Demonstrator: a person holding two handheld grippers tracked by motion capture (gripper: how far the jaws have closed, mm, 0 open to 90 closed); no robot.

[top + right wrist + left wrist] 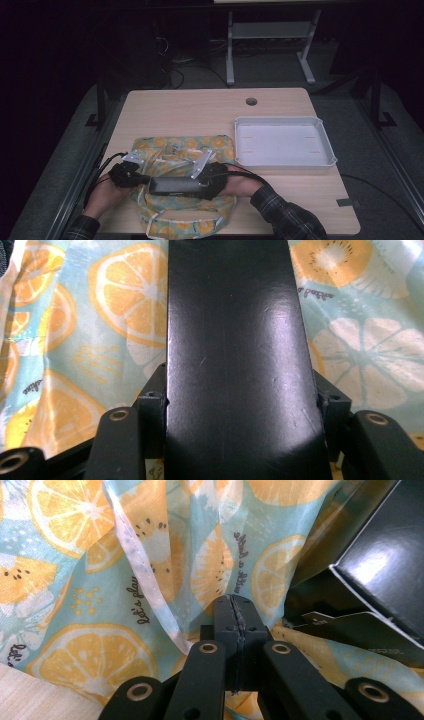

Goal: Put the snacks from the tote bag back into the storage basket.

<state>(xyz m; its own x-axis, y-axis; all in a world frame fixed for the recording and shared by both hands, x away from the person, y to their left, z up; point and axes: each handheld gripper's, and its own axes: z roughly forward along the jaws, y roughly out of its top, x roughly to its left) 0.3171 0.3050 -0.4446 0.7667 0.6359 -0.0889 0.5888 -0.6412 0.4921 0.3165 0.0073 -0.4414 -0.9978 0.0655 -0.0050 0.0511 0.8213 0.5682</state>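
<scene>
On my table (pixel 210 107), the lemon-print cloth bag (pixel 185 147) lies at the near edge, beside the white tray (pixel 327 150). My right gripper (pixel 240 405) grasps the black box (pixel 172 186) atop it; my left gripper (pixel 236 611) is clenched on the fabric.

High view: above the table's (pixel 210 107) near edge, facing forward and down, far enough to take in the whole top.
Left gripper view: along its own jaws, close on the bag (pixel 125 555).
Right gripper view: along its jaws, closer, on the box (pixel 235 340).
Shared: bag (pixel 185 145) and box (pixel 175 186), near edge.
</scene>
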